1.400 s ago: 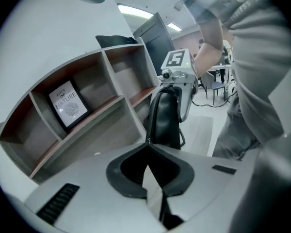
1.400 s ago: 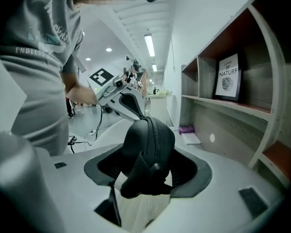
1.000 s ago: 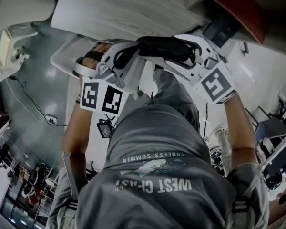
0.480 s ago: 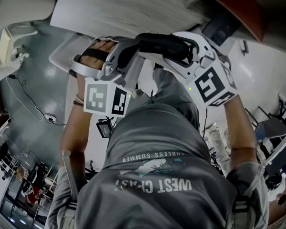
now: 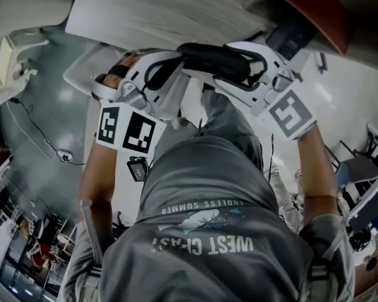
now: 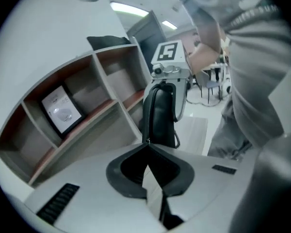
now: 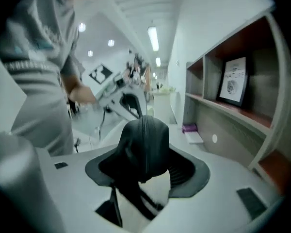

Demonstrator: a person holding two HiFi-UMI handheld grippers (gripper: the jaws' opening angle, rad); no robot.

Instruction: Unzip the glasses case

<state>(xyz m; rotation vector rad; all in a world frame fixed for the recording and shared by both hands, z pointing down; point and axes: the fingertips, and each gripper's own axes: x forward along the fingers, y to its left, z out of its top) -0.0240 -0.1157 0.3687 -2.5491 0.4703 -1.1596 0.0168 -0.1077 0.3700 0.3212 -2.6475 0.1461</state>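
Between the two grippers, up off the tabletop, hangs the black glasses case, lying roughly level and bridging one tool to the other. Left gripper: jaws pinched tight together right at the case's narrow end, where the zip line meets them. Right gripper: jaws spread wide and clamped around the case's other, rounded end, the zip seam running straight up its middle and looking closed there. Marker cubes face the head view on both tools. Beyond the case stands a shelf unit with a framed picture propped in one compartment.
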